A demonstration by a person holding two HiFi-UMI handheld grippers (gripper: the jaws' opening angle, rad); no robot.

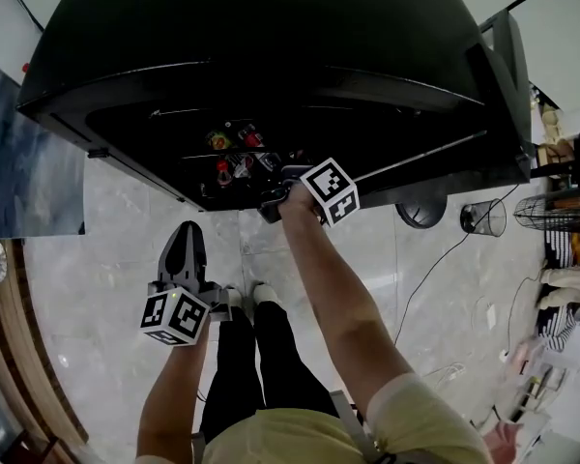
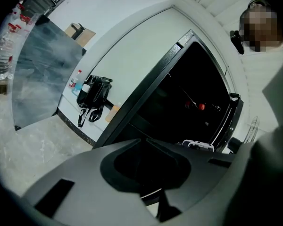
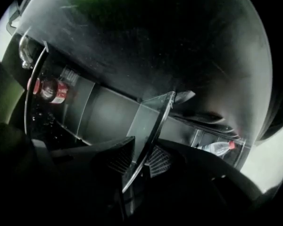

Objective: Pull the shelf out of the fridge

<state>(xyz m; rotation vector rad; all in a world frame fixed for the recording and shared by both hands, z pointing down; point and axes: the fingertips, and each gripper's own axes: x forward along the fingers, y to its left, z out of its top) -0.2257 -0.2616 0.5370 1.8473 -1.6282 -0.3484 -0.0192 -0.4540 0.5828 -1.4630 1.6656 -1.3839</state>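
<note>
The black fridge [image 1: 271,56] stands open in front of me, dark inside. My right gripper [image 1: 275,201] reaches into it at arm's length. In the right gripper view the edge of a glass shelf [image 3: 153,119] runs between the two ribbed pads [image 3: 114,157], and the right gripper [image 3: 140,157] is shut on that edge. My left gripper [image 1: 185,245] hangs low over the floor, left of my legs, shut and empty. The left gripper view looks past the closed left gripper [image 2: 145,142] toward the open fridge [image 2: 188,84].
Red cans [image 1: 224,170] sit inside the fridge, one also in the right gripper view [image 3: 52,89], and a water bottle [image 3: 219,148] lies in a door rack. A wire basket [image 1: 485,217] stands on the marble floor at right. A black bag [image 2: 95,91] rests on a counter left of the fridge.
</note>
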